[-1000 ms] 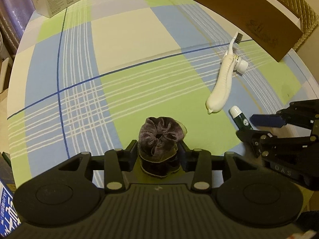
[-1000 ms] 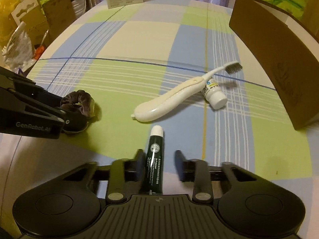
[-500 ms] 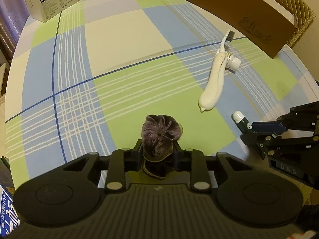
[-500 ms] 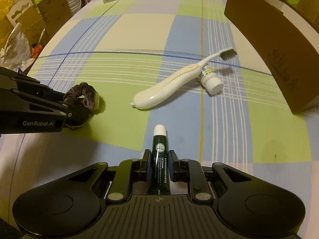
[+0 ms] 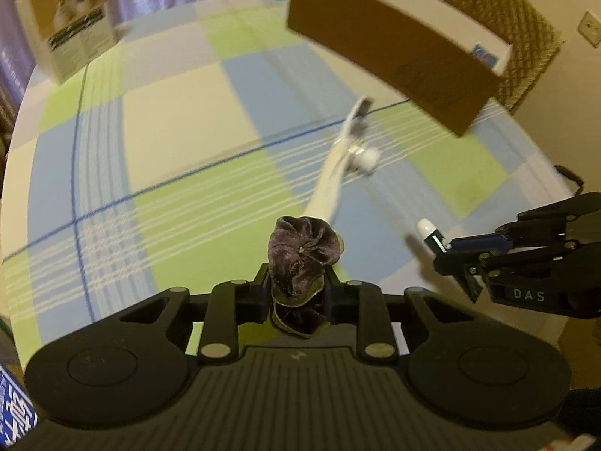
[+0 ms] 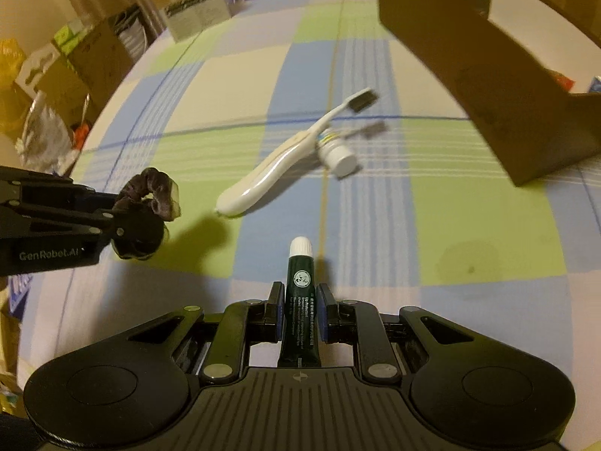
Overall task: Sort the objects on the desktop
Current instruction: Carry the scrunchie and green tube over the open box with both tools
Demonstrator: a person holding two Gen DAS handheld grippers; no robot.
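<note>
So both grippers have something clamped right now. The left gripper has its two black fingers pinched in tight on a dark purple velvet scrunchie, which bunches up between them and pokes out past the tips; from the right wrist view the scrunchie looks held clear above the tablecloth, with its shadow falling on the green square underneath. The right gripper is squeezed onto a small dark green tube with a white cap, cap pointing forward away from the camera, blue-padded fingers pressed on both sides of the tube body. In the left wrist view the same tube sticks out of the right gripper off to the right side, also up off the surface. Lying on the checked green, blue and cream tablecloth out in front of both grippers is a white toothbrush with a fat handle and dark bristles, and a little white-capped bottle lies on its side touching it near the neck. Further back on the right is an open brown cardboard box, and at the far left edge of the table stands a white printed carton. The left view is pretty blurry.
</note>
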